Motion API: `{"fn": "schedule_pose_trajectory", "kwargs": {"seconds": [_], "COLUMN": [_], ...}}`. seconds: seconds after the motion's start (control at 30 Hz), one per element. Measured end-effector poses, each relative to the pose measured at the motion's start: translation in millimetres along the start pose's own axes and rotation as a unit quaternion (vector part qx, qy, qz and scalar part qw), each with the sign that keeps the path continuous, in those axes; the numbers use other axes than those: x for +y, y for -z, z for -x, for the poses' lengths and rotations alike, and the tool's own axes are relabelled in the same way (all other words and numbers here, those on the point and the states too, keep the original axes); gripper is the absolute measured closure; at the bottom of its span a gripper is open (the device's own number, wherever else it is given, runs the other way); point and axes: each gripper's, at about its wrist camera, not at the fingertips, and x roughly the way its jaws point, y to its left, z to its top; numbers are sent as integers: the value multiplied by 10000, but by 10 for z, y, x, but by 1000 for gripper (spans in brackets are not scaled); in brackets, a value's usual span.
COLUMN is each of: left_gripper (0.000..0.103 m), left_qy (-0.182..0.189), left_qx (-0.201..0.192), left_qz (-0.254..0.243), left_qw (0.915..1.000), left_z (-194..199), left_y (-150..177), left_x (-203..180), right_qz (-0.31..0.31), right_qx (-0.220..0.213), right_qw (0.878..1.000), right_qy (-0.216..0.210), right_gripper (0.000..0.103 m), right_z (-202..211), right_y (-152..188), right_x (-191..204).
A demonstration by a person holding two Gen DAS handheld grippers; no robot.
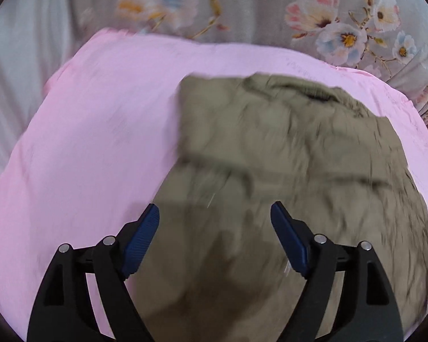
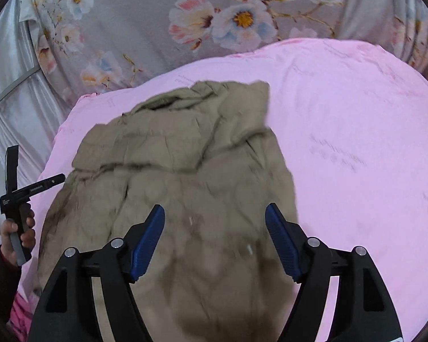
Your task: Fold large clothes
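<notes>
An olive-khaki padded garment (image 1: 285,171) lies folded in on itself on a pink sheet (image 1: 94,142). My left gripper (image 1: 214,213) is open and empty, hovering over the garment's near left part. In the right wrist view the same garment (image 2: 185,176) lies on the pink sheet (image 2: 356,142). My right gripper (image 2: 214,213) is open and empty above the garment's near edge. The left gripper's body (image 2: 17,193), held in a hand, shows at the far left of the right wrist view, beside the garment's left edge.
A grey floral curtain (image 2: 199,20) hangs behind the pink surface; it also shows in the left wrist view (image 1: 328,22). White pleated fabric (image 1: 20,65) hangs at the left. Bare pink sheet lies left and right of the garment.
</notes>
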Motion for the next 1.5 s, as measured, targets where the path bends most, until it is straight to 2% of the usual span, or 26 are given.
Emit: {"fn": "schedule_pose_trajectory", "kwargs": {"seconds": [0.17, 0.27, 0.4, 0.53, 0.6, 0.63, 0.67, 0.7, 0.73, 0.77, 0.8, 0.83, 0.87, 0.97, 1.17, 1.27, 1.4, 1.5], "left_gripper": [25, 25, 25, 25, 25, 26, 31, 37, 48, 65, 76, 81, 89, 95, 97, 97, 97, 96], "left_qy": [505, 783, 1095, 1359, 1479, 1390, 1285, 1202, 1176, 1215, 1242, 1245, 1255, 1315, 1568, 1756, 1935, 1921], "left_qx": [344, 496, 591, 549, 528, 487, 454, 422, 404, 409, 406, 385, 332, 144, -347, -635, -1242, -1598], "left_qz": [878, 1205, 1451, 1537, 1541, 1471, 1379, 1328, 1294, 1291, 1328, 1328, 1313, 1210, 917, 861, 801, 665], "left_qw": [9943, 9884, 9816, 9772, 9755, 9781, 9810, 9829, 9838, 9833, 9825, 9825, 9828, 9838, 9828, 9786, 9699, 9660], "left_z": [397, 499, 533, 572, 559, 544, 530, 530, 530, 538, 554, 588, 646, 862, 1573, 2024, 2644, 2887], "left_y": [759, 1072, 1347, 1427, 1452, 1453, 1453, 1458, 1452, 1447, 1439, 1428, 1418, 1401, 1413, 1451, 1335, 1101], "left_x": [572, 710, 667, 509, 401, 348, 306, 284, 258, 254, 266, 283, 300, 342, 401, 462, 499, 448], "right_qz": [-728, -1034, -1353, -1607, -1652, -1651, -1686, -1719, -1758, -1793, -1849, -1903, -1891, -1657, -1104, -799, -510, -258], "right_qx": [278, 266, 119, 132, 76, 25, -19, -32, -41, -44, -77, -159, -237, -463, -1081, -1468, -2058, -2406], "right_qw": [9968, 9933, 9875, 9789, 9781, 9785, 9781, 9779, 9776, 9773, 9755, 9727, 9719, 9743, 9735, 9699, 9594, 9528], "right_qy": [-184, -439, -796, -1255, -1266, -1239, -1219, -1192, -1152, -1131, -1192, -1316, -1384, -1453, -1684, -1769, -1862, -1832], "right_gripper": [31, 31, 31, 31, 31, 32, 36, 46, 53, 74, 85, 88, 92, 95, 97, 97, 97, 97], "right_z": [336, 387, 408, 369, 337, 333, 324, 321, 310, 302, 318, 362, 422, 653, 1399, 1834, 2325, 2472], "right_y": [814, 1093, 1254, 1309, 1323, 1325, 1331, 1336, 1338, 1337, 1352, 1362, 1361, 1343, 1338, 1308, 1103, 813], "right_x": [-356, -393, -317, -224, -186, -172, -158, -165, -168, -180, -206, -231, -249, -192, 45, 182, 348, 451]}}
